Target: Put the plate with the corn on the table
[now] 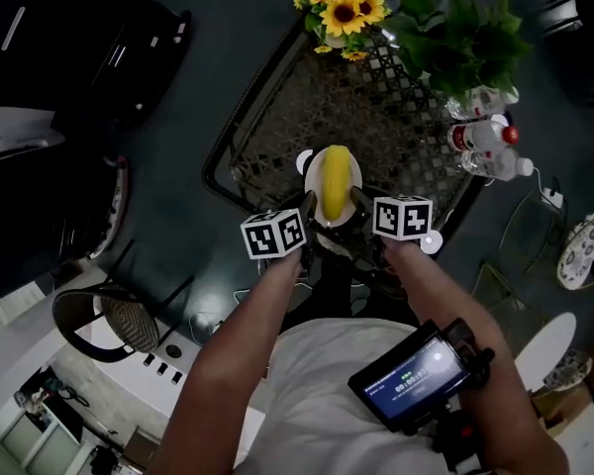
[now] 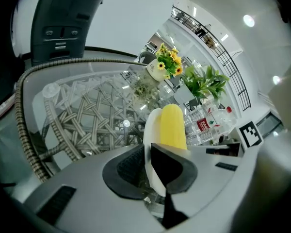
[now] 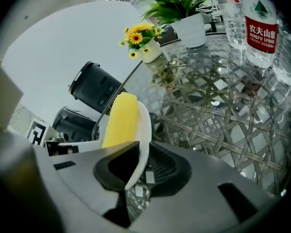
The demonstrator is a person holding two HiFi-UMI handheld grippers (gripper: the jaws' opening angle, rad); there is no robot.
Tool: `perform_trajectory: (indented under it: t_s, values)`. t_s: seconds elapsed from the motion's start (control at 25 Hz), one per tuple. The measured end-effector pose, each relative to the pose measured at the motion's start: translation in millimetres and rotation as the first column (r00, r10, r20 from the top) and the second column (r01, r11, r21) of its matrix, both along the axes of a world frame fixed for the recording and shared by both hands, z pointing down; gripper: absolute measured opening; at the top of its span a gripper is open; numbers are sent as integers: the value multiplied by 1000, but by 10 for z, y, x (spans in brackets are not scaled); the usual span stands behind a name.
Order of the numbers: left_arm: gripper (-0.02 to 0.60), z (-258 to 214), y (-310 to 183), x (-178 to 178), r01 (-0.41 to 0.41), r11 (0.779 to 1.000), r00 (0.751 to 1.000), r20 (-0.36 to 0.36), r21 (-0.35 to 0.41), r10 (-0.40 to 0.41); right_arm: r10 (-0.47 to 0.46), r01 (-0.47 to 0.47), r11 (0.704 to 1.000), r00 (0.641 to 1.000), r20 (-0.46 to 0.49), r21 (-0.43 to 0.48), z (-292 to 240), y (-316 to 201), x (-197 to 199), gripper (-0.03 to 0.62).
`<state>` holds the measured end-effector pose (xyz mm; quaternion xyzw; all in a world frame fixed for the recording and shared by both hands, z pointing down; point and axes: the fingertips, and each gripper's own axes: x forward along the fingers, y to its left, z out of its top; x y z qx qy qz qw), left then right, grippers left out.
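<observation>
Both grippers are on it: the small white round plate (image 1: 354, 172) carrying the yellow ear of corn (image 1: 335, 179) hangs between them at the near edge of the glass-topped table with woven wicker lattice (image 1: 376, 117). The left gripper (image 1: 306, 209) has its jaws pinched onto the plate's left rim, and the right gripper (image 1: 362, 202) is clamped the same way on the right rim. Neither arm is nearer. The corn's long axis points straight away from the person, toward the pot of yellow sunflowers (image 1: 342, 3) at the far edge. I can't tell whether the plate touches the glass yet. Open lattice lies ahead, so the way looks free. The leafy green plant (image 1: 460, 38) and the clear plastic water bottles (image 1: 490, 146) crowd the right side, so drifting that way is the risk.
</observation>
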<state>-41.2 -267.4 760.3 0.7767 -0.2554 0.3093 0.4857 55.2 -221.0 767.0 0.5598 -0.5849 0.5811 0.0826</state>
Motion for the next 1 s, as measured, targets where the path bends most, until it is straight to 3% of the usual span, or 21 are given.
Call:
perform_trajectory:
  t_s: [0.52, 1.0]
  values:
    - [43, 120, -242, 410, -125, 992, 990, 72, 30, 122, 56, -58, 998, 995, -88, -12, 75, -151, 289, 58]
    - [43, 130, -198, 443, -176, 983, 980, 100, 52, 170, -14, 12, 1000, 984, -175, -15, 77, -136, 292, 66]
